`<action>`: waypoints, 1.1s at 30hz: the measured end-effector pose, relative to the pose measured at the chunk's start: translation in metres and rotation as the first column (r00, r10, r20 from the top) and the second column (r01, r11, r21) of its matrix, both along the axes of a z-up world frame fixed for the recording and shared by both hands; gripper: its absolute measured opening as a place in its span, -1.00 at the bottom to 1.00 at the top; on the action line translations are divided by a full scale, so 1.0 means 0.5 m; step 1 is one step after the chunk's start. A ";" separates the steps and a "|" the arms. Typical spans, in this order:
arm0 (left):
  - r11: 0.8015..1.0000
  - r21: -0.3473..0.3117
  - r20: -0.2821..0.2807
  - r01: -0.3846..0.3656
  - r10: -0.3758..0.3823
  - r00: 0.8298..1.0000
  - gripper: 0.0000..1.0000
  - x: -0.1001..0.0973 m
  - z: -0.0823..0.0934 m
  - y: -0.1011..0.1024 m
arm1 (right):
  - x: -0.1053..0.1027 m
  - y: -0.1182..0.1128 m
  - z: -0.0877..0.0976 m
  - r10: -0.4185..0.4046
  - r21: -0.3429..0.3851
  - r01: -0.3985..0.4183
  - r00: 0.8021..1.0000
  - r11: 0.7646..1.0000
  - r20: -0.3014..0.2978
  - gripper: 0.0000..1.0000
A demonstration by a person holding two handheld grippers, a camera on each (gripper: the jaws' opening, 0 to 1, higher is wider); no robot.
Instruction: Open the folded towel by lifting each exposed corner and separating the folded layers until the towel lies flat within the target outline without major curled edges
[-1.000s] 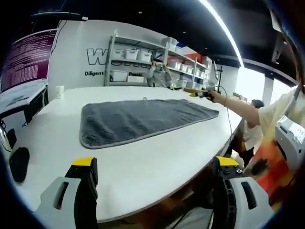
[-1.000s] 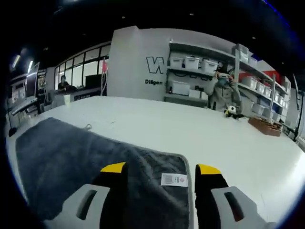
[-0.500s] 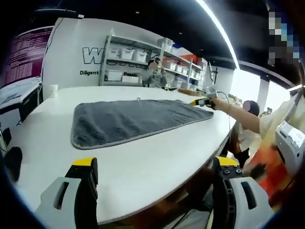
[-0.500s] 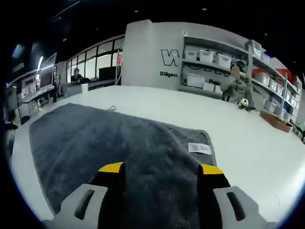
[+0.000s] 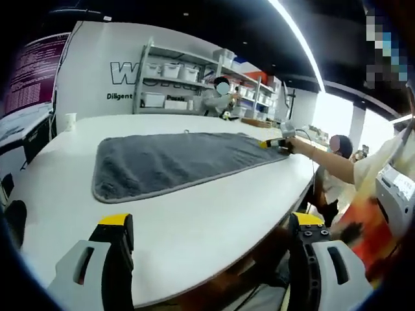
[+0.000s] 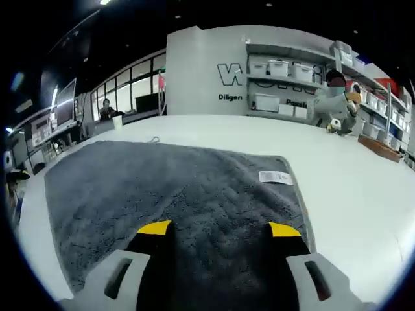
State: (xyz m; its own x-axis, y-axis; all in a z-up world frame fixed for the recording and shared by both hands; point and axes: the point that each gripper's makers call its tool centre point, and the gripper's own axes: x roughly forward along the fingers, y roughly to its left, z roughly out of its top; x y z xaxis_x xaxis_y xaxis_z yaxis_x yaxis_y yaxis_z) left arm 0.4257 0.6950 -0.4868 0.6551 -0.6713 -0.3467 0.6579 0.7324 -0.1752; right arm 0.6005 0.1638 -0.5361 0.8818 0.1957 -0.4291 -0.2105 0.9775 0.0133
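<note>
Risk: right gripper [image 6: 219, 228], jaws spread empty over the grey fluffy towel [image 6: 175, 194], could drag pile and re-curl its labelled edge.

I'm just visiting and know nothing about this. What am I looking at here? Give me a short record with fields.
Surface: white table
Towel: grey towel, spread flat, white label near one corner
Left gripper: left gripper open, over the table's near edge, short of the towel
Right gripper: right gripper open, just above the towel
Background: shelves with bins, a person standing there
</note>
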 end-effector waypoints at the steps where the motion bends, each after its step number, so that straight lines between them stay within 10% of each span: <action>1: 1.000 -0.001 0.000 -0.001 0.001 1.000 0.95 0.000 0.000 0.000 | 0.001 -0.003 0.000 0.000 0.000 0.000 1.000 1.000 0.003 0.08; 18: 1.000 0.002 -0.001 -0.004 0.004 1.000 0.95 -0.007 0.003 0.010 | 0.011 -0.029 0.026 -0.021 -0.069 0.023 1.000 0.997 0.021 0.15; 33: 1.000 0.002 -0.006 0.018 -0.018 1.000 0.94 -0.004 0.000 -0.005 | -0.076 -0.023 0.009 -0.040 -0.080 0.037 0.998 0.996 -0.040 0.25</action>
State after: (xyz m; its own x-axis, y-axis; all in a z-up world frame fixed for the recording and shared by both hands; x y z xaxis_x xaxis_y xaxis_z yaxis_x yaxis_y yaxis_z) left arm 0.4238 0.6924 -0.4867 0.6407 -0.6823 -0.3521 0.6702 0.7208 -0.1772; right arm 0.5627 0.1524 -0.5316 0.8690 0.1258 -0.4786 -0.1733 0.9833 -0.0563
